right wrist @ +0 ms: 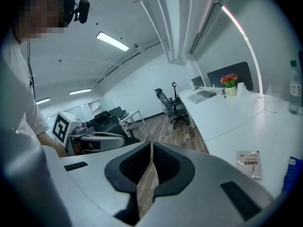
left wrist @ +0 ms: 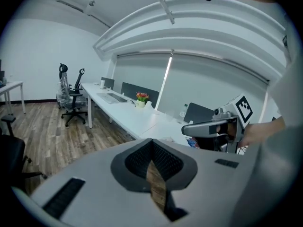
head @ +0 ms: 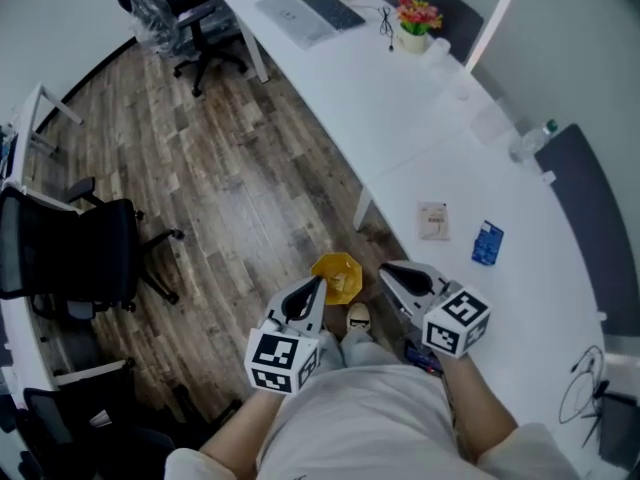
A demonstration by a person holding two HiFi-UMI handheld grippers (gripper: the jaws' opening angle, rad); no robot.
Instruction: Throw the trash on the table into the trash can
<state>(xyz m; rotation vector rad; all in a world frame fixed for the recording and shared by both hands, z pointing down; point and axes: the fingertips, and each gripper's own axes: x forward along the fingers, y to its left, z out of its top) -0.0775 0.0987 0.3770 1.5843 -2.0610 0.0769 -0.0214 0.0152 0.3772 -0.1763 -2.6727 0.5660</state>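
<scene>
A beige packet [head: 433,220] and a blue packet [head: 487,243] lie on the white curved table [head: 400,108]. They also show at the right of the right gripper view, the beige packet [right wrist: 249,161] nearer and the blue packet [right wrist: 289,174] at the edge. A yellow trash can [head: 337,276] stands on the wood floor beside the table, just ahead of both grippers. My left gripper [head: 312,290] and right gripper [head: 392,272] hang side by side above the person's lap. Both are shut with nothing between their jaws, as the left gripper [left wrist: 152,145] and right gripper [right wrist: 150,148] show in their own views.
A laptop [head: 310,13], a flower pot [head: 418,18] and a clear bottle [head: 530,140] sit further along the table. Black office chairs [head: 80,253] stand at the left and another chair [head: 195,23] at the far end. A dark divider panel [head: 590,218] backs the table.
</scene>
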